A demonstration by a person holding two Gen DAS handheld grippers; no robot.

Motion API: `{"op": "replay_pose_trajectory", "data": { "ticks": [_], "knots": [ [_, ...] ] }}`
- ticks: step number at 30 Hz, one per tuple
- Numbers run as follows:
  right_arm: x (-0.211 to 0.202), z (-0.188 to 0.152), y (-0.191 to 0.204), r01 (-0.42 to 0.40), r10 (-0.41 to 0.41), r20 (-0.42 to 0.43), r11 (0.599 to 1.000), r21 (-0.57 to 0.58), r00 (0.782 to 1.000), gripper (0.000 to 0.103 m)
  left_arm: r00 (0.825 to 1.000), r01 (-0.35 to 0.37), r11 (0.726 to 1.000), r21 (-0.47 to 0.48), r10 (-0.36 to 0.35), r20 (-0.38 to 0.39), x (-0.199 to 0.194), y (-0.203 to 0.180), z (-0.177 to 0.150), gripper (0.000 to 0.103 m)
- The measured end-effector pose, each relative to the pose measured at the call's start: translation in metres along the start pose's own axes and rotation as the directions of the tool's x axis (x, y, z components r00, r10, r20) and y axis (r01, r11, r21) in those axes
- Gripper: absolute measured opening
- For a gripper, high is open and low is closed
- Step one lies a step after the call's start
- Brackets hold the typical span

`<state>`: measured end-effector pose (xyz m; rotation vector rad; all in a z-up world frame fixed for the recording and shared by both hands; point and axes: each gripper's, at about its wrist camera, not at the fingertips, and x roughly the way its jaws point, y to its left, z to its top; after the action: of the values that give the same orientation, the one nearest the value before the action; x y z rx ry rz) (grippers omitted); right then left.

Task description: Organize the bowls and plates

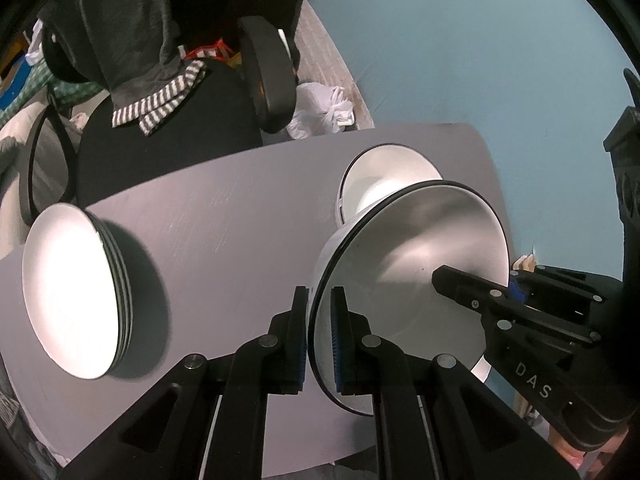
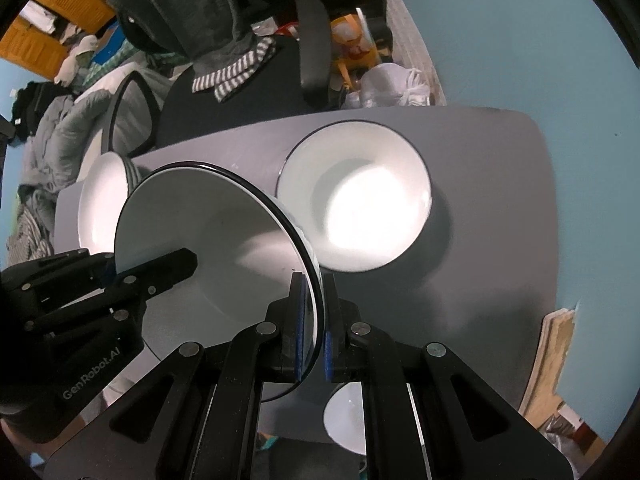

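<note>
The black two-finger left gripper (image 1: 320, 332) and the black two-finger right gripper (image 2: 313, 328) each pinch opposite near edges of one rim, blue pads (image 1: 335, 344) pressed on either side.

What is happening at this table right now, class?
A person holds one white bowl with both claws: the left claw and right claw each pinch its black rim from opposite sides. It is above the grey table, between a plate stack and a second bowl.
</note>
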<state>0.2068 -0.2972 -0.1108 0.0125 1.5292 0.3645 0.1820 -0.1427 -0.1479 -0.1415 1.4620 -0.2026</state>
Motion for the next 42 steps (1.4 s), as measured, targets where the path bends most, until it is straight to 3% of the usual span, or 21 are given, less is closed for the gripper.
{"op": "replay_pose_trajectory", "data": {
  "ticks": [16,33,42],
  "knots": [
    [0.004,0.028,-0.038,0.006,-0.005,-0.017,0.999,0.038,1.000,0.007,0.999,-0.019,0.999,0.041,0.021,-0.035,0.021,-0.030,0.045,0.009],
    [0.026,0.049,-0.064,0.024,-0.021,-0.086,0.999,0.027,0.996,0.008,0.991,-0.055,0.997,0.056,0.061,-0.120,0.060,-0.041,0.064,0.009],
    [0.028,0.053,-0.066,0.028,-0.022,-0.109,0.998,0.056,0.994,0.007,0.992,-0.027,0.999,0.032,0.031,-0.125,0.063,-0.037,0.070,0.010]
  ]
}}
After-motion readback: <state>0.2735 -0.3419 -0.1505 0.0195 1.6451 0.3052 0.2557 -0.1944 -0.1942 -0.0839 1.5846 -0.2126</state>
